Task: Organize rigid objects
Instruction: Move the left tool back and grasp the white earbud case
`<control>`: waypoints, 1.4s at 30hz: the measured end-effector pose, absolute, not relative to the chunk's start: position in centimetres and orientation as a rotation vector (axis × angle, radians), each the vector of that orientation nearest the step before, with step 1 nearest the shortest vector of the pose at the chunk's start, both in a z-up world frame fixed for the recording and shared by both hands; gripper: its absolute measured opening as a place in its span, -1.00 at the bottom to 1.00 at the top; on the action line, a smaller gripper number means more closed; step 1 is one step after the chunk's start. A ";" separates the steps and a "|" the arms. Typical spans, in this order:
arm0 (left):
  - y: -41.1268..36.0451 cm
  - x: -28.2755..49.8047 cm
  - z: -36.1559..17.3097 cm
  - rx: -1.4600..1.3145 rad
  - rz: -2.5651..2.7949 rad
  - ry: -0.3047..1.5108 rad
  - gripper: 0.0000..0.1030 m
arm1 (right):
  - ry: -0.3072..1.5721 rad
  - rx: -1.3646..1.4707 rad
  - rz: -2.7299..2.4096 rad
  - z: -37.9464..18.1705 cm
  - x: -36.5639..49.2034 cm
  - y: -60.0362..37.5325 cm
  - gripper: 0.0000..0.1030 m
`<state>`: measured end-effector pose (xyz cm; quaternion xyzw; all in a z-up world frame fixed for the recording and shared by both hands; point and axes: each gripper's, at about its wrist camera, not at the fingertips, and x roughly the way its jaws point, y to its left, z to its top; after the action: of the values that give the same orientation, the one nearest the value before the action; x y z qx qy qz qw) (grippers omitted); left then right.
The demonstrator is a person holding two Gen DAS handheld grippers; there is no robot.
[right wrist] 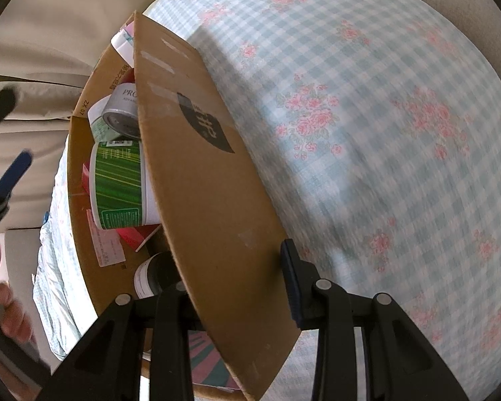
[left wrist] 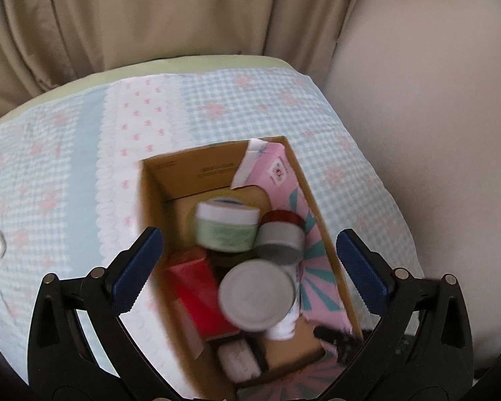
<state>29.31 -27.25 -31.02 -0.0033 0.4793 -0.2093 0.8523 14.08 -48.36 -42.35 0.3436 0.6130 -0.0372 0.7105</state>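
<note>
An open cardboard box (left wrist: 170, 180) stands on a bed with a blue checked floral cover (left wrist: 50, 167). It holds a green jar with a white lid (left wrist: 225, 225), a grey-lidded can (left wrist: 257, 295), a small grey tin (left wrist: 279, 240), a red box (left wrist: 197, 287) and a pink carton (left wrist: 274, 170). My left gripper (left wrist: 247, 267) is open and empty above the box. My right gripper (right wrist: 233, 287) straddles the box's side wall (right wrist: 197, 173), one finger inside and one outside, and seems to pinch it. In the right wrist view a green-labelled tub (right wrist: 118, 183) lies inside.
Beige curtains (left wrist: 150, 16) hang behind the bed, and a plain wall (left wrist: 434, 133) is at the right. The other gripper's blue pad (right wrist: 15, 173) and a hand (right wrist: 10, 304) show at the left of the right wrist view.
</note>
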 end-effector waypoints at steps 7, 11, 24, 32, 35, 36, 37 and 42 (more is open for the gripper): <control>-19.2 26.8 -27.7 -0.058 -0.341 0.999 1.00 | 1.363 0.755 -0.071 -42.2 13.9 -48.4 -0.39; -13.2 25.9 -26.2 -0.030 -0.252 0.972 1.00 | 1.376 0.753 -0.071 -42.1 14.2 -48.4 -0.39; 5.5 26.8 -29.9 -0.003 -0.004 0.942 1.00 | 1.391 0.742 -0.078 -42.1 15.1 -47.8 -0.39; 12.3 30.3 -37.6 0.030 -0.064 0.955 1.00 | 1.376 0.771 -0.109 -42.1 14.6 -48.1 -0.39; 13.5 32.1 -40.5 0.050 -0.111 0.945 1.00 | 1.370 0.775 -0.115 -42.0 14.4 -48.1 -0.39; 14.1 32.9 -41.6 0.067 -0.134 0.945 1.00 | 1.369 0.776 -0.118 -42.0 14.3 -48.1 -0.39; 14.5 33.6 -42.4 0.086 -0.151 0.947 1.00 | 1.368 0.776 -0.120 -42.0 14.3 -48.1 -0.39; 15.7 36.9 -45.8 0.196 -0.282 0.975 1.00 | 1.376 0.776 -0.125 -42.0 14.4 -47.9 -0.39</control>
<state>36.89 15.73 -45.84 0.0937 0.4662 -0.1350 0.8693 14.43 -47.89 -41.96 0.3486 0.6182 -0.0560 0.7023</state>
